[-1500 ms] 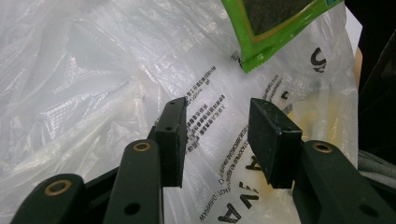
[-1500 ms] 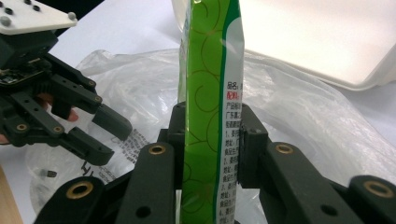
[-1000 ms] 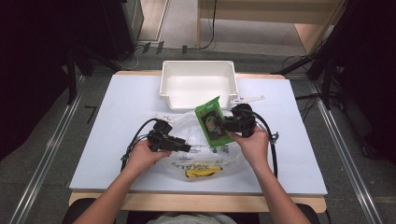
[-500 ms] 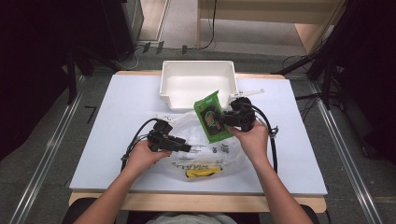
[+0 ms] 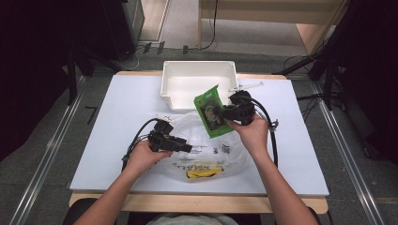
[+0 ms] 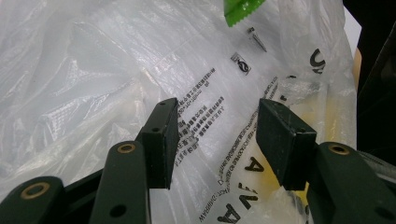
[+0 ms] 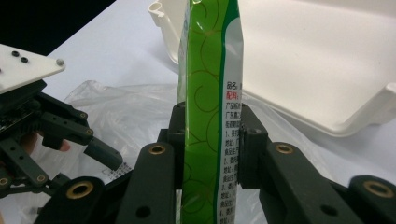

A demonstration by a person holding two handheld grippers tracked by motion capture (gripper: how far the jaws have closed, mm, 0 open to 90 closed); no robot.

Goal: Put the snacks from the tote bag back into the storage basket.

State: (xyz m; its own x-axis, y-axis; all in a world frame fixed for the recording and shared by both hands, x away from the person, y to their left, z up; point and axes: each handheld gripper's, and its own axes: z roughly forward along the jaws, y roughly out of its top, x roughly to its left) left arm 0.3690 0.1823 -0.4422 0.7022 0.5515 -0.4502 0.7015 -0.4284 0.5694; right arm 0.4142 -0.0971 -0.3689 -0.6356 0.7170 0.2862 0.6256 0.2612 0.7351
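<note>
My right gripper (image 5: pixel 219 112) is shut on a green snack packet (image 5: pixel 211 110), held in the air just in front of the white bin (image 5: pixel 171 86). In the right gripper view the packet (image 7: pixel 205 102) stands edge-on between the jaws of that gripper (image 7: pixel 209 135). A clear plastic bag (image 5: pixel 206 147) with black print lies crumpled on the table, with a yellow item (image 5: pixel 202 171) inside. My left gripper (image 5: pixel 185 146) rests open on the bag's left side. In the left gripper view the bag (image 6: pixel 93 70) lies under this gripper (image 6: pixel 217 140), nothing between its jaws.
The white bin (image 7: pixel 327 60) is empty and sits at the table's far middle. A small white strip (image 5: pixel 248 86) lies right of the bin. Cables trail from both grippers across the white tabletop (image 5: pixel 108 112). The wooden front edge (image 5: pixel 197 202) runs near the person.
My right gripper has lifted the green packet up and away from the bag, toward the bin. The left gripper has stayed on the bag.
</note>
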